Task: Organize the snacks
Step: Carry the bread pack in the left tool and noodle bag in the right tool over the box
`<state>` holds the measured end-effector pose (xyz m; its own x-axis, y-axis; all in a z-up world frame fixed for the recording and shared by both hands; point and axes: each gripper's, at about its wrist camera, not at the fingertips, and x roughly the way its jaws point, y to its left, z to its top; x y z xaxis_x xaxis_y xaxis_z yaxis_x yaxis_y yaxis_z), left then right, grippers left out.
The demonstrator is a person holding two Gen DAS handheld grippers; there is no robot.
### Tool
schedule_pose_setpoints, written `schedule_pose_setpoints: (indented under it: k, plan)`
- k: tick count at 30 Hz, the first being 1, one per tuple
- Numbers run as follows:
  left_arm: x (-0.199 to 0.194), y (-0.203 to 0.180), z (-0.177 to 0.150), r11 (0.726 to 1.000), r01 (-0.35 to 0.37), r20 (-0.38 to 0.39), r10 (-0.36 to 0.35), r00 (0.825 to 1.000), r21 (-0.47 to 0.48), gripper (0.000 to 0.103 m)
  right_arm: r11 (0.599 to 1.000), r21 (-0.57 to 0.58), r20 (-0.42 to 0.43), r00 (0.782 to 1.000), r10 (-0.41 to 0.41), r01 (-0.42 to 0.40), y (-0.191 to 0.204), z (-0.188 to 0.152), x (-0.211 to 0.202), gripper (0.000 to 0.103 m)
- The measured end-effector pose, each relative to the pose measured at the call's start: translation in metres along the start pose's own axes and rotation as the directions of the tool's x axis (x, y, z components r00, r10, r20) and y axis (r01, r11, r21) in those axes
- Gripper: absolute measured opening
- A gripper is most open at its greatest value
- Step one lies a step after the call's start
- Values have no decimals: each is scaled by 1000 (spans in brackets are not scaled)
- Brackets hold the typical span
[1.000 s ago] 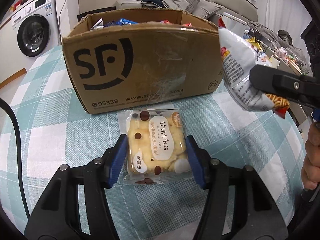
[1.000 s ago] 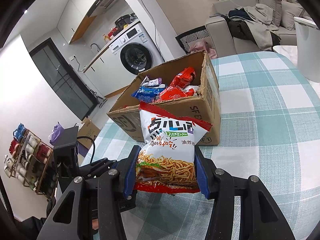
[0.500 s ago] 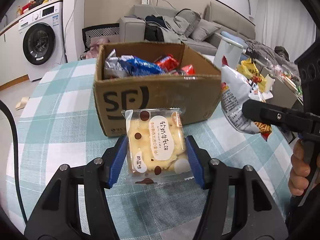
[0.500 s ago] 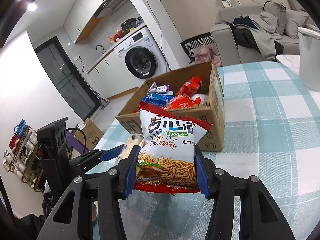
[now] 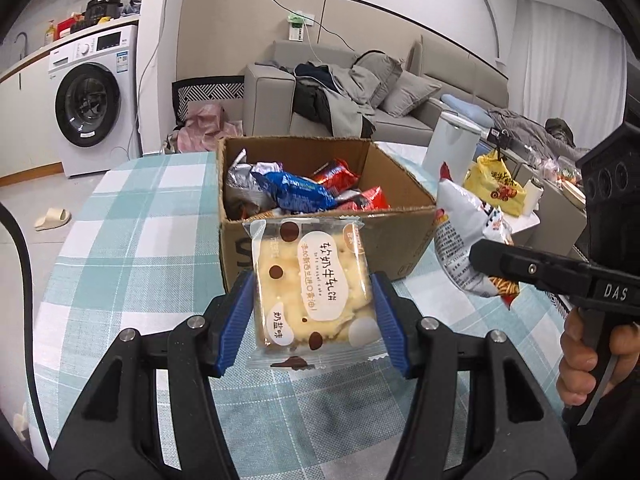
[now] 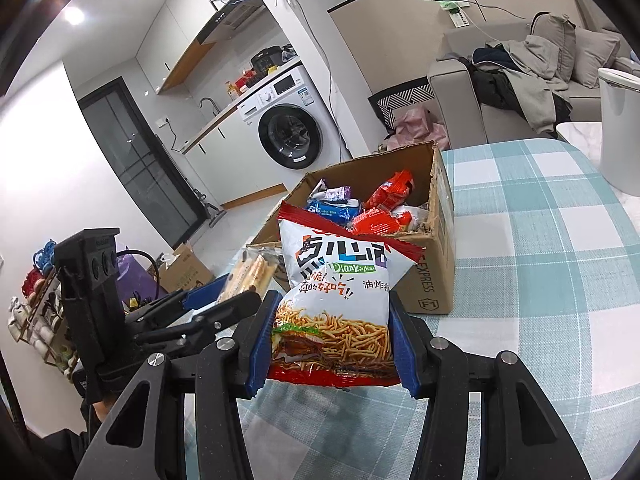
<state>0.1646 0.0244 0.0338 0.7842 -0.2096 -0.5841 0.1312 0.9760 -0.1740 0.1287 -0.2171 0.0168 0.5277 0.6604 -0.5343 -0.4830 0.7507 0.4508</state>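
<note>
One cracker packet (image 5: 312,288), clamped in the left gripper (image 5: 312,312), and one noodle-snack bag (image 6: 336,300), clamped in the right gripper (image 6: 332,344), hang above the checked tablecloth (image 5: 132,248) just short of the cardboard box (image 5: 400,236). Box: one, open, already holding at least five wrapped snacks, exact count unclear. By my reckoning these two remain to be dropped in.

Both grippers are black with blue pads (image 5: 236,320) and silver screws (image 6: 438,343). The right gripper (image 5: 552,272), at frame right, reads "DAS".
</note>
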Motion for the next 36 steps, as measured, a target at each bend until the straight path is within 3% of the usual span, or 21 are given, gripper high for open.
schedule_pose_setpoints:
  k: [18, 36]
  plan:
    - [-26, 12, 17, 999, -23, 68, 25, 997, -30, 55, 1000, 16, 73, 997, -4, 3, 0, 12, -10, 52]
    - [-17, 15, 56, 998, -57, 104, 61, 993, -37, 56, 1000, 25, 108, 994, -20, 17, 5, 43, -6, 52]
